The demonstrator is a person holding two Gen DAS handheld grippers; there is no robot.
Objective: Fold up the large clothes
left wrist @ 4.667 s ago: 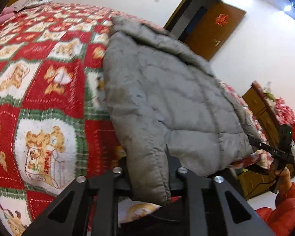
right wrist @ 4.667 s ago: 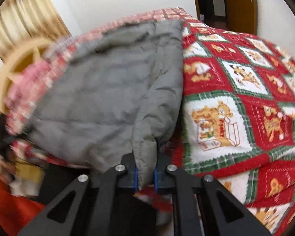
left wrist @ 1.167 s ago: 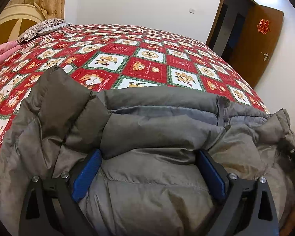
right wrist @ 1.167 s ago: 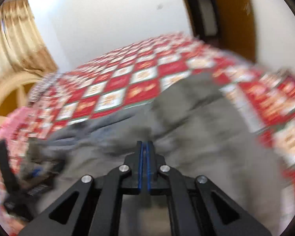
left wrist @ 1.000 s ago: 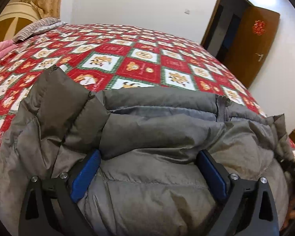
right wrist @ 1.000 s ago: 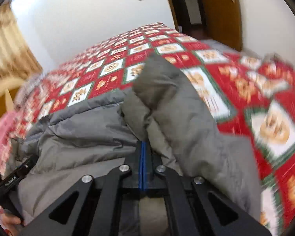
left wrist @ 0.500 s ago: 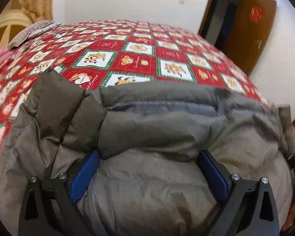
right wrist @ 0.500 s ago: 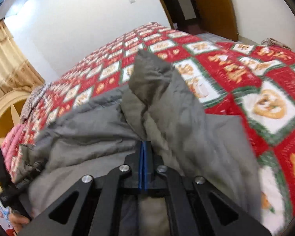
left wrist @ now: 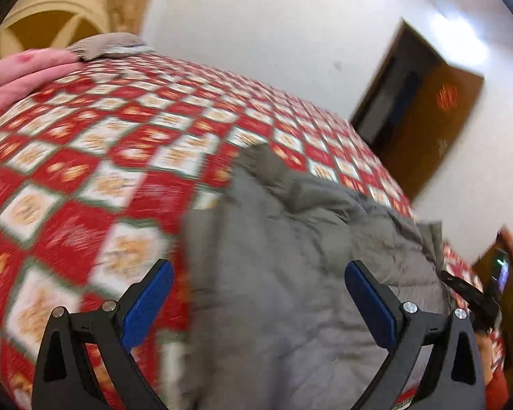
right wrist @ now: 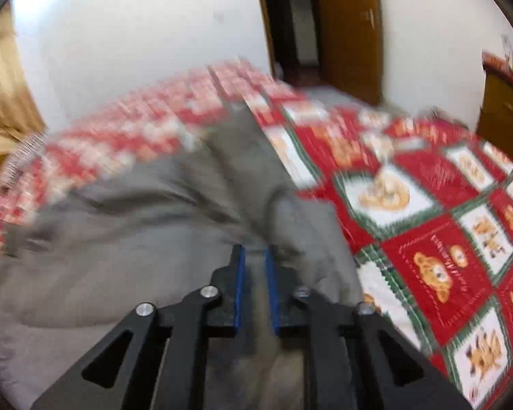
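Motion-blurred quilt [left wrist: 85, 177], grey jacket [left wrist: 290, 290] cut off below

Right gripper [right wrist: 254, 283] jaws just parting, left gripper [left wrist: 258, 302] off jacket [left wrist: 290, 273]

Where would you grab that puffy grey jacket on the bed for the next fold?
Probably the grey jacket at its raised, bunched far corner, coming from the near bed edge over the garment. That ridge stands up off the quilt, so pads could close across it; the flat quilted middle offers nothing to pinch.
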